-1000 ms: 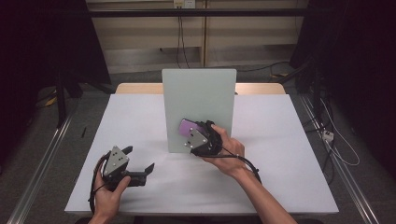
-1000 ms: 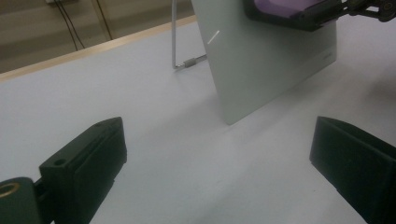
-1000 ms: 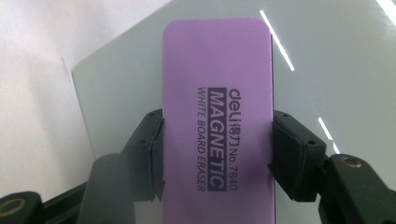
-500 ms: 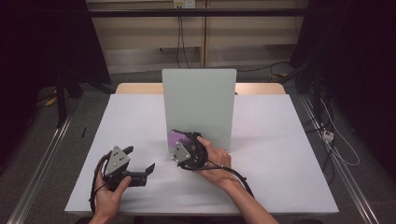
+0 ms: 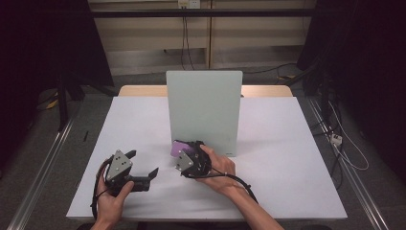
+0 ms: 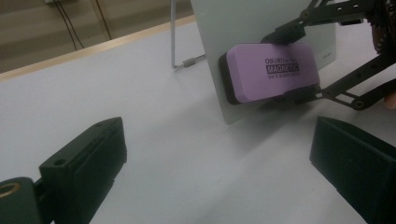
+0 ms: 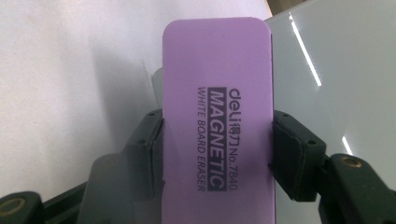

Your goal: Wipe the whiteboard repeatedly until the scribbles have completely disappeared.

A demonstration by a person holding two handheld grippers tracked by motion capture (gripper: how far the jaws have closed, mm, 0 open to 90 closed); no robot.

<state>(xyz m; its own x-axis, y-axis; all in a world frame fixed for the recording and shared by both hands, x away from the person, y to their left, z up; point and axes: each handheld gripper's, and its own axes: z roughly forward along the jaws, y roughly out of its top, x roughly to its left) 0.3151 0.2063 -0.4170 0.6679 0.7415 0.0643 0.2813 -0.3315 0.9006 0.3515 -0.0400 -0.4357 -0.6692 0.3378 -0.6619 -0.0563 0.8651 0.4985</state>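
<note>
My right gripper (image 5: 187, 155) has its jaws clamped on the long sides of a purple rectangular whiteboard eraser (image 7: 218, 116), printed "MAGNETIC WHITE BOARD ERASER". From the left gripper view I see the eraser's dark underside pressed flat against the lower left part of the pale grey upright whiteboard panel (image 5: 205, 108), just above the white surface (image 5: 287, 158). The board stands on a thin wire stand (image 6: 180, 51) near the middle of the surface, leaning back a little. My right hand (image 5: 216, 167) holds its gripper low in front of the board. My left gripper (image 5: 143, 175) rests near the front left of the surface, well apart from the board, its jaws spread wide with nothing between them, pointing toward the eraser. My left hand (image 5: 112, 199) grips it from below.
</note>
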